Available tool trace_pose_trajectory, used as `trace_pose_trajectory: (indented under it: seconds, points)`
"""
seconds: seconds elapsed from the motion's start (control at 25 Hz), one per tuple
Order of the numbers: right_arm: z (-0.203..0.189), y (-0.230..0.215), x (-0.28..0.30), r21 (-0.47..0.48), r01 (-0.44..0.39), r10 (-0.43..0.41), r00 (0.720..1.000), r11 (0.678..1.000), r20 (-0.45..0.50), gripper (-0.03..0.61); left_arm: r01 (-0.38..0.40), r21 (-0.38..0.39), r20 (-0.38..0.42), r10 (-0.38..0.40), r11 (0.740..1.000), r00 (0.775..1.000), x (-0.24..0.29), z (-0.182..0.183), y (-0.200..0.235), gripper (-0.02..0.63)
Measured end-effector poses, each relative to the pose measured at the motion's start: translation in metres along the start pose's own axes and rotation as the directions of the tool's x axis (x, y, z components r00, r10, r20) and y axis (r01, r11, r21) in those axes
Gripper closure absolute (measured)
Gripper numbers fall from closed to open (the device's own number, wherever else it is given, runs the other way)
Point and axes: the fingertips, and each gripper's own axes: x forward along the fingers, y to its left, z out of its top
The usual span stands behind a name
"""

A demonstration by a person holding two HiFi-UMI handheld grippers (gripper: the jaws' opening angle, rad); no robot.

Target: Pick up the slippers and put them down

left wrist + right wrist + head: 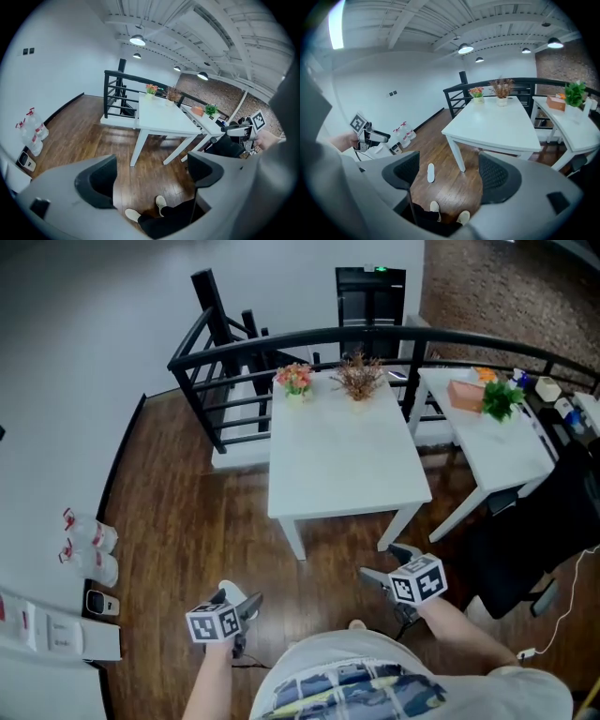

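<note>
Your shoes (435,206): light-coloured, planted on the wooden floor (178,502) right below both grippers.
Left gripper (151,172): you hold it low at your left side. Its jaws are spread wide, with only floor and your shoes showing between them.
Right gripper (451,171): you hold it at your right side. Its jaws are also wide apart and grip nothing.
Slipper (431,172): one white slipper lies flat on the floor ahead of your shoes and left of the table's near leg, touched by neither gripper. In the right gripper view it shows just beside the left jaw.
Table (347,451): white and square, standing beyond the slipper, with two small flower pots (294,381) at its far edge.
Second table (497,451): white, to the right of the first, carrying a green plant (502,397) and an orange box (466,395).
Water bottles (89,549): on the floor by the left wall, well apart from the slipper.
Railing (234,362): black, running behind both tables.
</note>
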Motion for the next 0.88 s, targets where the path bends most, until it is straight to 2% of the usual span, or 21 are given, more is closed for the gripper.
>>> trace_pose_trajectory:
  seconds: [0.44, 0.88]
  points:
    - [-0.014, -0.077, -0.053, -0.002, 0.013, -0.013, 1.0, 1.0, 0.027, 0.184, 0.009, 0.043, 0.008, -0.009, 0.999, 1.0, 0.029, 0.015, -0.093, 0.146]
    - [-0.017, -0.099, -0.062, -0.023, 0.0, 0.001, 1.0, 1.0, 0.02, 0.184, 0.0, 0.078, -0.003, 0.0, 0.997, 1.0, 0.04, 0.019, -0.128, 0.146]
